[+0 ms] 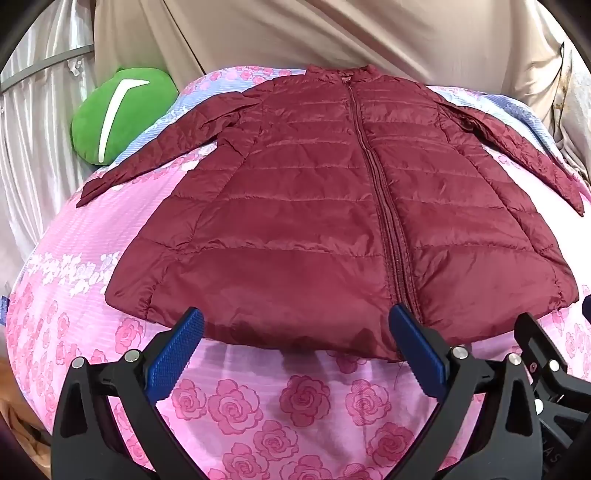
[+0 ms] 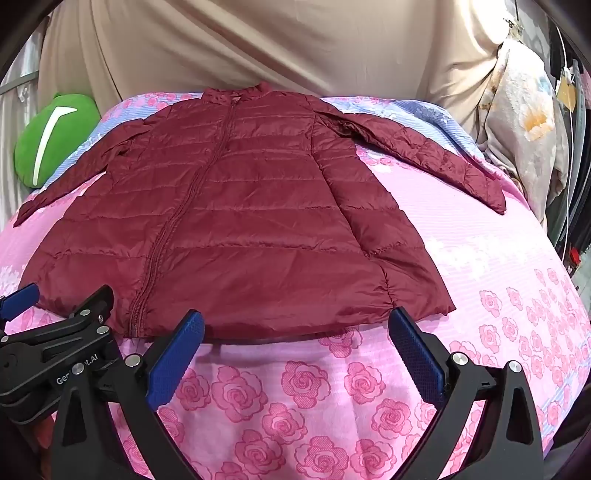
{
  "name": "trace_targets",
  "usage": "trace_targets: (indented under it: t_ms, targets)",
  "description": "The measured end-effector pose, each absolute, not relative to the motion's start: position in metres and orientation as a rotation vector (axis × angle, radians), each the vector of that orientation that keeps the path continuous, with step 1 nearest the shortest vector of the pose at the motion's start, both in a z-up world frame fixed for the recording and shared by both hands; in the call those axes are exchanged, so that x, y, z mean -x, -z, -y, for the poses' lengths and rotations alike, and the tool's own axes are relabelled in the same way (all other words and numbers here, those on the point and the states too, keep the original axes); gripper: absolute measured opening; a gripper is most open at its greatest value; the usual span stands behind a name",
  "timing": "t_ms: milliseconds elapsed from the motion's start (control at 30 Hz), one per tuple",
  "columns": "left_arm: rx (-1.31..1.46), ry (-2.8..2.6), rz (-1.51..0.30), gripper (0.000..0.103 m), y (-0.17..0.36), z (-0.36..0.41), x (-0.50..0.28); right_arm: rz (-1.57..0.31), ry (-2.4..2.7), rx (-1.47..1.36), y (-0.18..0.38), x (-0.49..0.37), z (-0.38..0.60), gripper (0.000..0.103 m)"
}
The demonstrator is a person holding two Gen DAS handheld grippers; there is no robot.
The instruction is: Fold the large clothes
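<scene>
A dark red quilted jacket point(image 1: 314, 206) lies flat, zipped, front up on a pink rose-print bed cover point(image 1: 295, 406), collar at the far end, both sleeves spread outward. It also shows in the right wrist view point(image 2: 236, 221). My left gripper point(image 1: 295, 328) is open and empty, its blue pads just above the jacket's near hem, left of the zipper. My right gripper point(image 2: 295, 328) is open and empty over the near hem, right of the zipper. The left gripper's body point(image 2: 55, 354) shows at the lower left of the right wrist view.
A green plush cushion point(image 1: 122, 110) lies at the far left of the bed, near the left sleeve. Beige draped cloth point(image 1: 295, 33) hangs behind the bed. A floral bundle point(image 2: 524, 122) stands at the far right. The bed cover point(image 2: 332, 406) extends in front of the hem.
</scene>
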State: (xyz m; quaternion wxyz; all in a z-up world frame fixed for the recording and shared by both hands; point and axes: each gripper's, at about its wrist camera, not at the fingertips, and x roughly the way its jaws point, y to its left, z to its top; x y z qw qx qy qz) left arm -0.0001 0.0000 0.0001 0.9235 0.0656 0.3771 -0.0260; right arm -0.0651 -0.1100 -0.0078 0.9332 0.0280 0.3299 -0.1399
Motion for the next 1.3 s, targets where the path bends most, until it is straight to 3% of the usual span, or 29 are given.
trace_targets:
  t_ms: [1300]
  targets:
    - [-0.109,0.060,-0.811,0.097,0.0056,-0.0047,-0.0046,-0.677,0.289,-0.046,0.0056,0.0631,0.1082,0.098]
